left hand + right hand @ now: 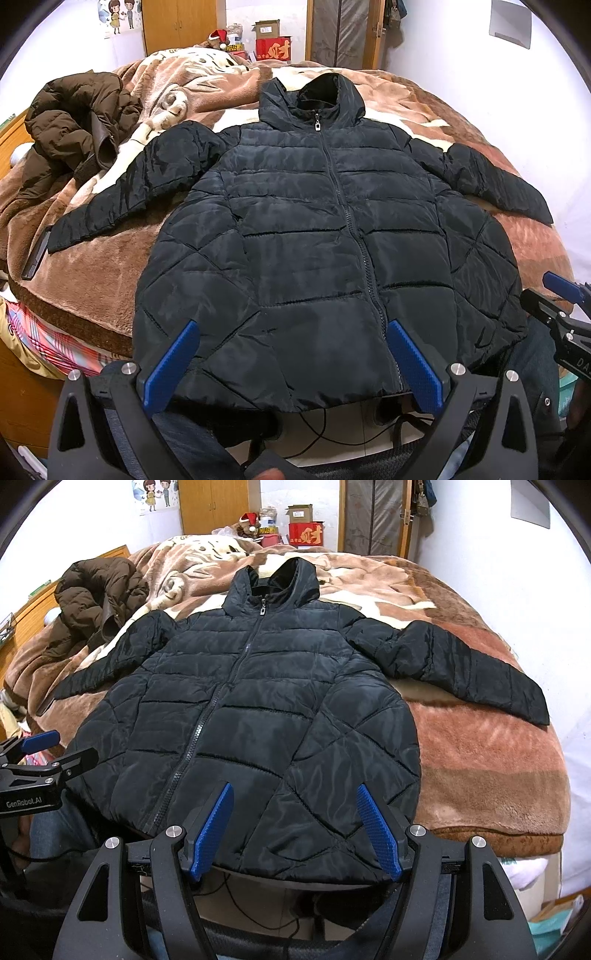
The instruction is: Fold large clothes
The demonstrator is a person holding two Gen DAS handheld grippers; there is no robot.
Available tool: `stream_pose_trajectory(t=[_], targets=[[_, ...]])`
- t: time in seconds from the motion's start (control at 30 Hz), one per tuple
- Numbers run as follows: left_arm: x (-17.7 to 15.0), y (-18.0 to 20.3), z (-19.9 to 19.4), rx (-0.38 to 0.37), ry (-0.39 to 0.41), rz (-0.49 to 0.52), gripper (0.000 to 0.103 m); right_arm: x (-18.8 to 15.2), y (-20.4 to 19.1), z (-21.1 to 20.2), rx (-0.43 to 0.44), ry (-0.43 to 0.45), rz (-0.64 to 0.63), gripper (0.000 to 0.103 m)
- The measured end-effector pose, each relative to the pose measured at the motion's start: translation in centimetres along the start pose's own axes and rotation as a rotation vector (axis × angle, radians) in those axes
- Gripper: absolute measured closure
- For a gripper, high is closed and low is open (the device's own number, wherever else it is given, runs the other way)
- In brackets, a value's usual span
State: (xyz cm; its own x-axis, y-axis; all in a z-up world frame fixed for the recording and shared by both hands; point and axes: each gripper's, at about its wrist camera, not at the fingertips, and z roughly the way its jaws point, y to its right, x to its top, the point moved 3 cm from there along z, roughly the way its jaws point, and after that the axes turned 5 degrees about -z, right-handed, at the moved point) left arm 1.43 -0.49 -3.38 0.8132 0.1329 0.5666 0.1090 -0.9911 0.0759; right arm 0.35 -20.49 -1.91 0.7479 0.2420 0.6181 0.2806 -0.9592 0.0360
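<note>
a black quilted puffer jacket (325, 229) lies flat, zipped, sleeves spread, on a brown fleece blanket (487, 760) covering the bed, its hem at the near edge, while the left gripper (291, 365) and right gripper (295, 830) hover above the hem, jaws apart, holding nothing.

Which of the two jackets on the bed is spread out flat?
The black jacket, zipped, with both sleeves stretched outward. The brown jacket lies crumpled in a heap beyond its sleeve.
</note>
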Motion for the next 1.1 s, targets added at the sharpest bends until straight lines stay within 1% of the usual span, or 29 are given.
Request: stream_pose_trajectory(t=[0.07, 0.1, 0.33, 0.37, 1.1], targets=[[0.01, -0.01, -0.01, 0.000, 0.000, 0.000, 0.000, -0.04, 0.04, -0.04, 0.000, 0.000, 0.000, 0.034], [0.02, 0.00, 0.00, 0.000, -0.001, -0.001, 0.000, 0.40, -0.28, 0.57, -0.003, -0.001, -0.003, 0.034], [-0.08, 0.12, 0.08, -0.002, -0.005, -0.002, 0.000, 0.34, -0.28, -0.37, -0.003, -0.002, -0.003, 0.034], [-0.15, 0.18, 0.10, -0.003, -0.006, -0.002, 0.000, -0.01, 0.05, 0.20, -0.003, -0.004, -0.003, 0.034], [-0.15, 0.24, 0.13, -0.005, -0.012, -0.004, 0.000, -0.09, 0.02, 0.25, -0.005, -0.007, -0.005, 0.034]])
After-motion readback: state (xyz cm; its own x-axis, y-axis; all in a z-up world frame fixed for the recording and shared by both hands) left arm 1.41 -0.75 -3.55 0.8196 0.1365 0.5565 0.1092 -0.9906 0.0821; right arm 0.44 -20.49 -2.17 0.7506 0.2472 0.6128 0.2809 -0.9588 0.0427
